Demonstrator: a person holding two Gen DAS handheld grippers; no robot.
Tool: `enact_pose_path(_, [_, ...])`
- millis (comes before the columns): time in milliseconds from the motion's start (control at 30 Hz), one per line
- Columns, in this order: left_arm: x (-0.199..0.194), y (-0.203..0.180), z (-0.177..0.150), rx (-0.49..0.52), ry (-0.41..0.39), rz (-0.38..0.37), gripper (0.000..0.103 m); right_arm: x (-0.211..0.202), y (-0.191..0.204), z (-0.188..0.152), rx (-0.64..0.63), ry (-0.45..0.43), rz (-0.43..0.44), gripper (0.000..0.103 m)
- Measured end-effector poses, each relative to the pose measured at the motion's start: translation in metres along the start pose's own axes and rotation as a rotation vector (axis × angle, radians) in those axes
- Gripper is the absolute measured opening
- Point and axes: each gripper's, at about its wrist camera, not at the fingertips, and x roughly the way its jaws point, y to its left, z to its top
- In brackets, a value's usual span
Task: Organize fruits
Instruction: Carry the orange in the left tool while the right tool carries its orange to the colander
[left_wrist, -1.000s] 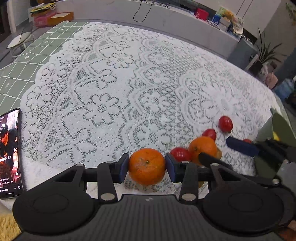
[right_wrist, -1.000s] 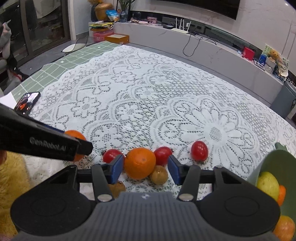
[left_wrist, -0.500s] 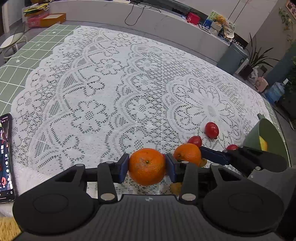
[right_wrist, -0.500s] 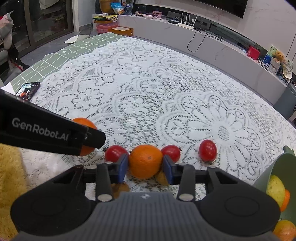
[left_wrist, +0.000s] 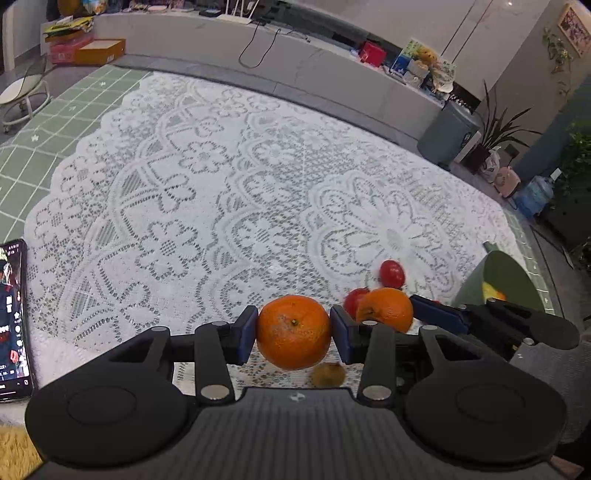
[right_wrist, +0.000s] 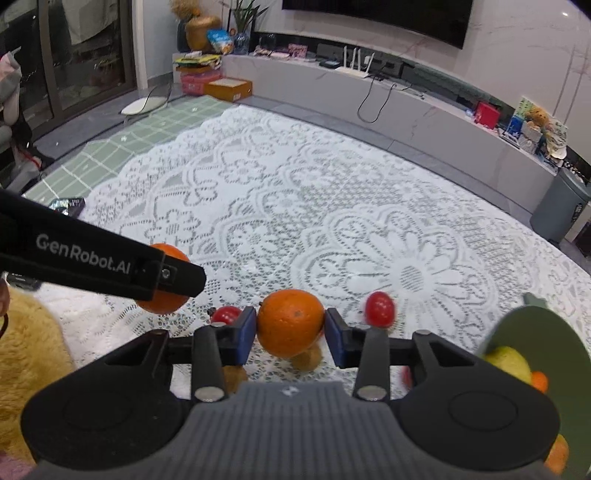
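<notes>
Lace tablecloth (left_wrist: 229, 206), left gripper (left_wrist: 293, 334) clamping orange (left_wrist: 293, 332), right gripper (right_wrist: 290, 332) clamping second orange (right_wrist: 290, 322) (both snug)

I see the bench (left_wrist: 74, 122) with green squares, mostly covered by a white lace cloth (left_wrist: 229, 192). On the cloth lie red tomatoes (right_wrist: 379, 308), small brown fruits (left_wrist: 328, 373) and a green bowl (right_wrist: 535, 332). A phone (left_wrist: 13, 317) lies at the left edge.

We see a white lace tablecloth (right_wrist: 332, 206) over a green checked mat (right_wrist: 155, 129), a long grey low cabinet (right_wrist: 406, 103) along a marbled wall, a dark television (right_wrist: 376, 14) above it, a white router (right_wrist: 352, 68) (antennas up), a potted plant (left_wrist: 495, 136), a glass door (right_wrist: 85, 55) at left.
</notes>
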Motion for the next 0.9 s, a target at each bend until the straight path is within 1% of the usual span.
enact_pose_path(167, [-0.013, -0.016, 0.000, 0.026, -0.024, -0.014, 0.048, -0.031, -0.015, -0.004, 0.030, -0.043, -0.027, 0.038])
enact_pose_path(267, [-0.019, -0.031, -0.001, 0.059, -0.037, -0.030, 0.048, -0.047, -0.026, -0.009, 0.055, -0.059, -0.049, 0.038])
enact_pose_path(400, [-0.026, -0.055, -0.005, 0.111, -0.046, -0.064, 0.048, -0.069, -0.044, -0.020, 0.077, -0.074, -0.098, 0.038])
enact_pose_path(667, [-0.029, -0.105, -0.015, 0.230, -0.037, -0.124, 0.048, -0.104, -0.086, -0.047, 0.152, -0.077, -0.195, 0.038])
enact_pose_path(900, [-0.023, -0.150, -0.024, 0.338, -0.025, -0.173, 0.048, -0.119, -0.119, -0.069, 0.220, -0.073, -0.268, 0.038])
